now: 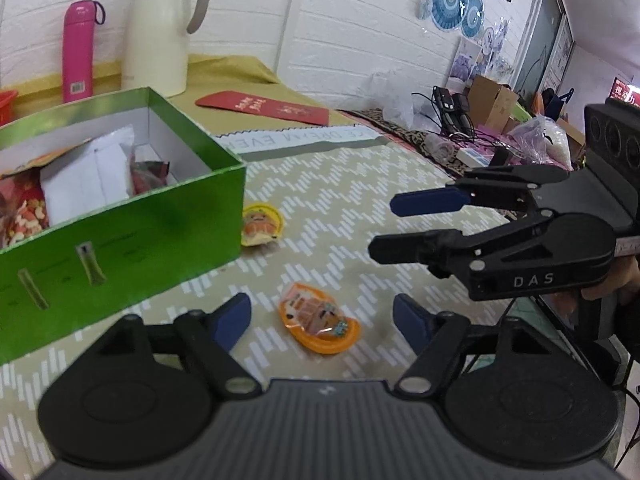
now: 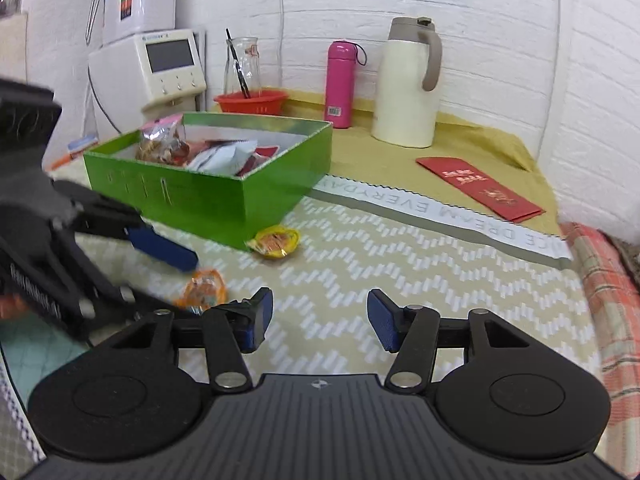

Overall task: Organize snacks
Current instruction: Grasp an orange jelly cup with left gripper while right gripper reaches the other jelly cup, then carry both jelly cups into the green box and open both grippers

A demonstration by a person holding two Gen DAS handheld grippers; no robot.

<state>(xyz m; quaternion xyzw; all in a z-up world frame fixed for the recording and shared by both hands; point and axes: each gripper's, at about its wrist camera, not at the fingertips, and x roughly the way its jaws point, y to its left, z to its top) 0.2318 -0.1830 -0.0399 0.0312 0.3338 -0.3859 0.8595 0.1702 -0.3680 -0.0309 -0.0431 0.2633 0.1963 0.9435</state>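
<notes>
An orange snack cup (image 1: 320, 322) lies on the patterned mat, between the blue pads of my left gripper (image 1: 322, 320), which stands open around it without pressing it. From the right wrist view the same orange cup (image 2: 204, 288) lies beside the left gripper's blue fingertip (image 2: 168, 248). A yellow snack cup (image 1: 262, 226) (image 2: 276, 242) rests against the corner of the green box (image 1: 120, 248) (image 2: 200, 196), which holds several snack packets (image 1: 80, 176). My right gripper (image 2: 320, 316) (image 1: 394, 226) is open and empty, hovering over the mat to the right of both cups.
A pink bottle (image 2: 340, 84), a cream jug (image 2: 406, 96) and a red basket (image 2: 250, 102) stand along the white wall. A red envelope (image 2: 480, 188) lies on the yellow cloth. Cables, bags and a cardboard box (image 1: 492, 100) crowd the far right.
</notes>
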